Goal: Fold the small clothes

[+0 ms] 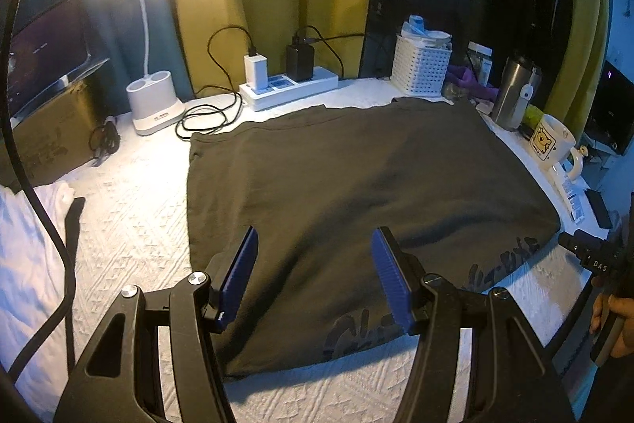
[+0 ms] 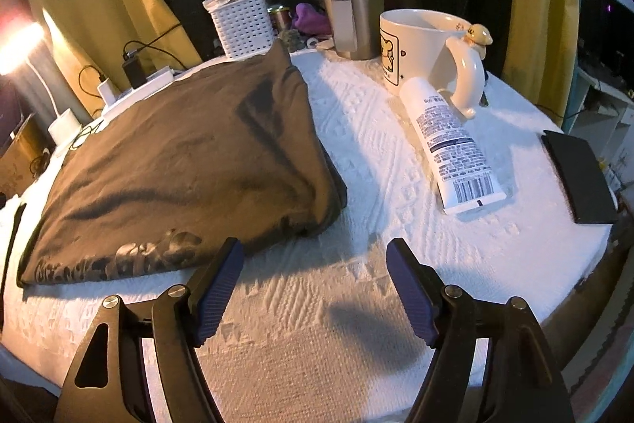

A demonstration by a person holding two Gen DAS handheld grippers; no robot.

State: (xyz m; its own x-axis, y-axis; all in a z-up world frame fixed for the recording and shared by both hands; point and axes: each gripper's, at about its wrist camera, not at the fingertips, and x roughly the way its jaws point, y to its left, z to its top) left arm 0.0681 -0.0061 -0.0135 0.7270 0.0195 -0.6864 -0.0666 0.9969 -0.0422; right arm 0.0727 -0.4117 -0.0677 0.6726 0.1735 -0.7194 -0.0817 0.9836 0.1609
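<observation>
Both grippers' fingers gape empty; mug (image 2: 416, 46), tube (image 2: 451, 141), perhaps phone (image 2: 578, 177) flank shirt (image 2: 190, 161).

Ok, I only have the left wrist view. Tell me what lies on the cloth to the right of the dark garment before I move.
Observer: A white tube lies flat there, apart from the dark garment.
Operator: Give me the mug's position relative to that tube.
Observer: The mug stands upright behind it, and the tube's cap end reaches up to the mug's base and handle.
Operator: Report the right gripper.
Observer: The right gripper is open and holds nothing, over the white cloth just past the garment's near right corner.
</observation>
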